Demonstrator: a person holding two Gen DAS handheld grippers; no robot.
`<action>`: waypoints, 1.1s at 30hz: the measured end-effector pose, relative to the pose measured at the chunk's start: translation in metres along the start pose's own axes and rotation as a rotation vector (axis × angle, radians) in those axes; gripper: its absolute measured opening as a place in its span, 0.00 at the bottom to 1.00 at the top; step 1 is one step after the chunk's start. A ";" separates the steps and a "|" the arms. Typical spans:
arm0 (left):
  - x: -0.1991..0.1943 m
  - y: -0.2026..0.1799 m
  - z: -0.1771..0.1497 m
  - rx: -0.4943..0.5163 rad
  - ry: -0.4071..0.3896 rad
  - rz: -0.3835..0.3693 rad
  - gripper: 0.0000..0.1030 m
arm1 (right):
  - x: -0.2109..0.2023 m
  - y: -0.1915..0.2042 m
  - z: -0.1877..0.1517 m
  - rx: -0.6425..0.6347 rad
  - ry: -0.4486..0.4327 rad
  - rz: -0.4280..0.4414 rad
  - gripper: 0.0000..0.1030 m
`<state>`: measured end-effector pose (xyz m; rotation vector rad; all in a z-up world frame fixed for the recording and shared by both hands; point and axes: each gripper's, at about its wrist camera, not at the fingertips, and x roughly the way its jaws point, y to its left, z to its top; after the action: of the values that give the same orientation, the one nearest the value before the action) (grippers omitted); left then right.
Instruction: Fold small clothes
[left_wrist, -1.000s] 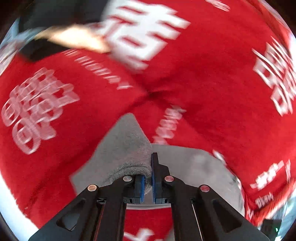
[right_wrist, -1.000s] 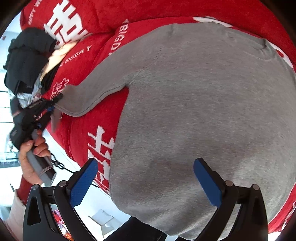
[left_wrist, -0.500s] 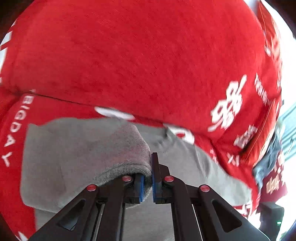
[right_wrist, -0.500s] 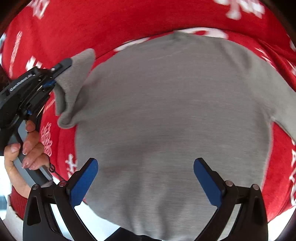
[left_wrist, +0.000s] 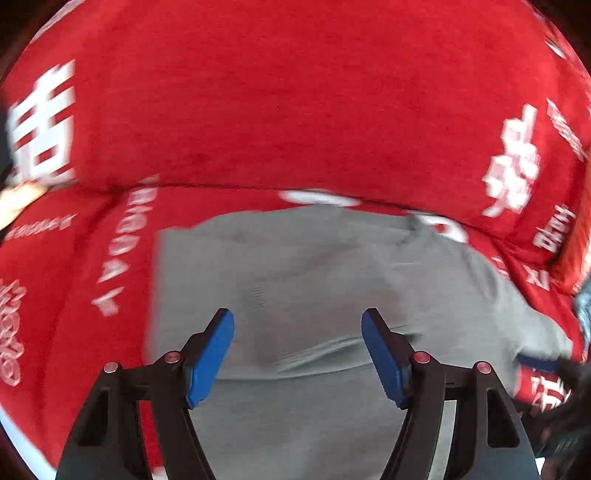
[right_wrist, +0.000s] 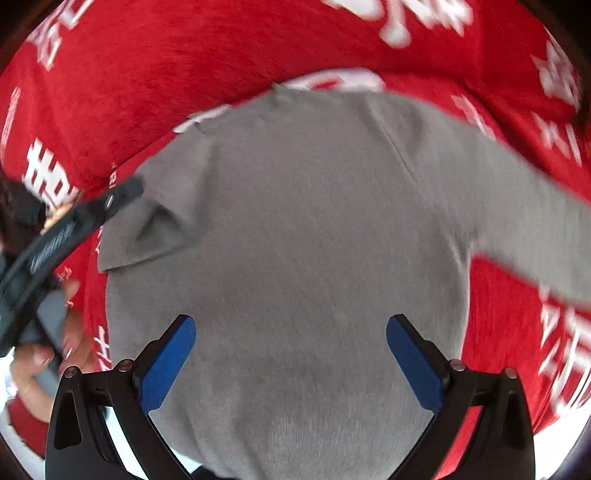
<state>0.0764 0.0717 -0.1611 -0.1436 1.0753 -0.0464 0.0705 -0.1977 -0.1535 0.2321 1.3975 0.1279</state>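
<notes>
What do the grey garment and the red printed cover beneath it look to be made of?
Grey long-sleeved top: seemingly a soft, matte knit, with fine ribbing and limp folds. Red cover with white lettering: probably plush or fleece, going by its fuzzy, faintly sheened nap. Motion blur leaves both uncertain.

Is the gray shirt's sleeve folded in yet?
One is: the left sleeve lies folded over the gray shirt. The other sleeve sticks out across the red cloth.
</notes>
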 end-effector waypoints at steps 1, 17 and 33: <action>0.001 0.016 -0.001 -0.022 0.009 0.017 0.70 | 0.000 0.011 0.006 -0.048 -0.016 -0.011 1.00; 0.050 0.118 0.003 -0.178 0.137 0.098 0.70 | 0.079 0.126 0.070 -0.625 -0.125 -0.206 0.13; 0.068 0.108 0.016 -0.171 0.185 0.108 0.70 | 0.078 -0.104 0.058 0.662 -0.106 0.389 0.30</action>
<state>0.1195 0.1728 -0.2278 -0.2388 1.2696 0.1319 0.1360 -0.2857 -0.2437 1.0467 1.2382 -0.0322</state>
